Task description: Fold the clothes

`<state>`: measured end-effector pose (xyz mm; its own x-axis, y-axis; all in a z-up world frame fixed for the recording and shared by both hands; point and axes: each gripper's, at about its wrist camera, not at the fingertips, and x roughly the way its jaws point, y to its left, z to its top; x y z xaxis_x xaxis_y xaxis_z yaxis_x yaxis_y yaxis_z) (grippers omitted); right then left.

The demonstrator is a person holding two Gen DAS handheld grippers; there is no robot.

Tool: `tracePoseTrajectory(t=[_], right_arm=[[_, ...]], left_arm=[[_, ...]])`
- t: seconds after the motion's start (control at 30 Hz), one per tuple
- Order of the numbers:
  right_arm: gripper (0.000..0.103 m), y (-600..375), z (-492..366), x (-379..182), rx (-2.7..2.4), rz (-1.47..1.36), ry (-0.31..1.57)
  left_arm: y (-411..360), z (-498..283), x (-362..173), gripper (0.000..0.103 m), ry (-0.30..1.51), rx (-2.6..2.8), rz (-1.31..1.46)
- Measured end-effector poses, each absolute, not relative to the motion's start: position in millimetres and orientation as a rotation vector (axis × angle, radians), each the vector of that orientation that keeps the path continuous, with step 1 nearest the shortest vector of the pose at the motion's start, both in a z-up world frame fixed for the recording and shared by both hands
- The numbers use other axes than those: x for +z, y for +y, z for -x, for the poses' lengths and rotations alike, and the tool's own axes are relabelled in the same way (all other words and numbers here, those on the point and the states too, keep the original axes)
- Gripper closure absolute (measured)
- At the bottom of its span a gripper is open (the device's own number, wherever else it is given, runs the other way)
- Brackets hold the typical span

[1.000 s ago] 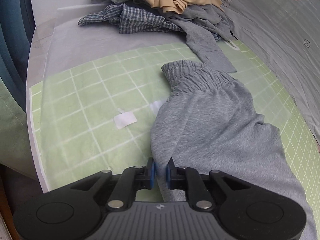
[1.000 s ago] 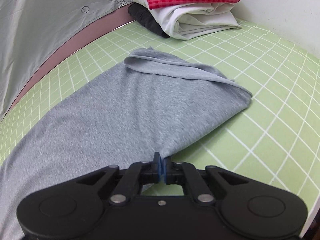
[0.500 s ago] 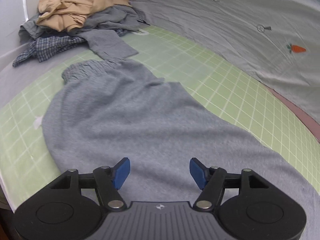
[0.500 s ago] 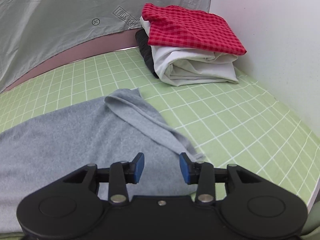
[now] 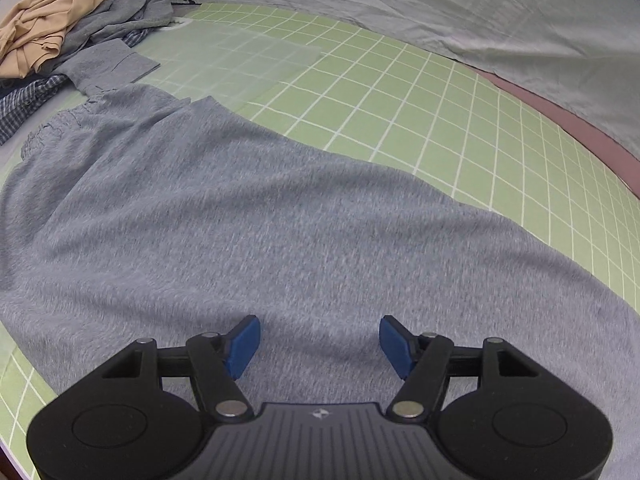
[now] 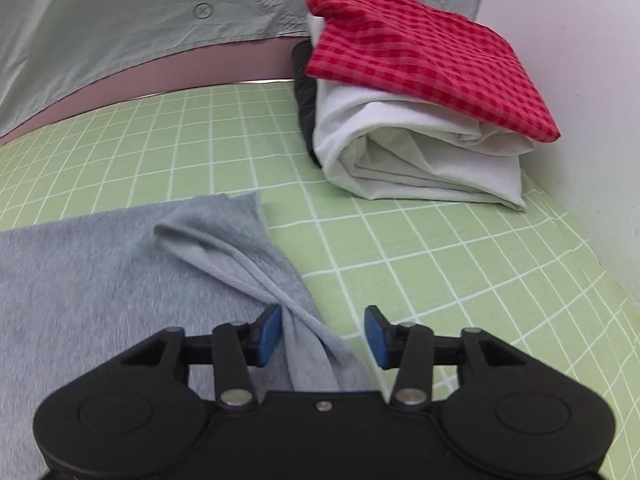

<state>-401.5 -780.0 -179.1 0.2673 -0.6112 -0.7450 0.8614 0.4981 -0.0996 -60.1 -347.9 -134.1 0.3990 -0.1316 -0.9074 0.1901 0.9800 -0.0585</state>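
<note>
Grey sweatpants [image 5: 248,224] lie flat across the green checked mat [image 5: 420,92], waistband at the far left. My left gripper [image 5: 320,344] hovers open over the middle of the fabric, nothing between its blue pads [image 5: 244,344]. In the right wrist view the pants' leg end [image 6: 224,248] lies with a twisted fold at its hem. My right gripper [image 6: 322,334] is open above that fold; the cloth runs under the gap and no pad presses on it.
A pile of unfolded clothes [image 5: 52,28], tan, grey and blue plaid, sits at the far left. A folded stack [image 6: 416,120] of red check, white and black stands by the white wall [image 6: 580,60]. A grey sheet [image 5: 400,4] with a carrot print lines the back.
Both grippers let go of the grey pants and opened. The left swept over toward the middle of the garment; the right shifted toward the leg end and the folded stack.
</note>
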Motion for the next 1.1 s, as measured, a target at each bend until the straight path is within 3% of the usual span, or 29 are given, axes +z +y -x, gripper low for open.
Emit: tracePoseTrajectory(t=[0.07,0.23,0.3,0.47,0.63,0.7,0.77,0.87,1.1], right_arm=[[0.075,-800,414,-180,-1.105,-0.426,0.777],[0.074,-813,449,-175,-1.214,-0.534,0.7],[0.069,-805,460,-171,-1.206,-0.574,0.672],[0.045,-769,473,-168,-1.131,-0.671,0.645],[0.043,-745,457,-182,-1.112,-0.592,0.745],[0.048,-743,448,-181,-1.084,-0.535,0.784],[0.078,-743,440,-179,-1.042,-0.498,0.816],[0.1,-749,432,-177,-1.006,-0.508,0.834],[0.101,-720,394,-139,-0.975,-0.329,0.8]], left_arm=[[-348,58,-136,0.036,1.157,-0.193,-0.069],[-352,57,-142,0.036,1.183,-0.193,-0.101],[-354,58,-144,0.034,1.19,-0.201,-0.106],[-360,64,-148,0.027,1.188,-0.223,-0.14],[-361,66,-148,0.025,1.191,-0.248,-0.161],[-358,67,-148,0.025,1.188,-0.258,-0.155],[-354,68,-148,0.025,1.18,-0.267,-0.147],[-349,70,-148,0.025,1.168,-0.281,-0.127],[-334,76,-148,0.025,1.146,-0.304,-0.104]])
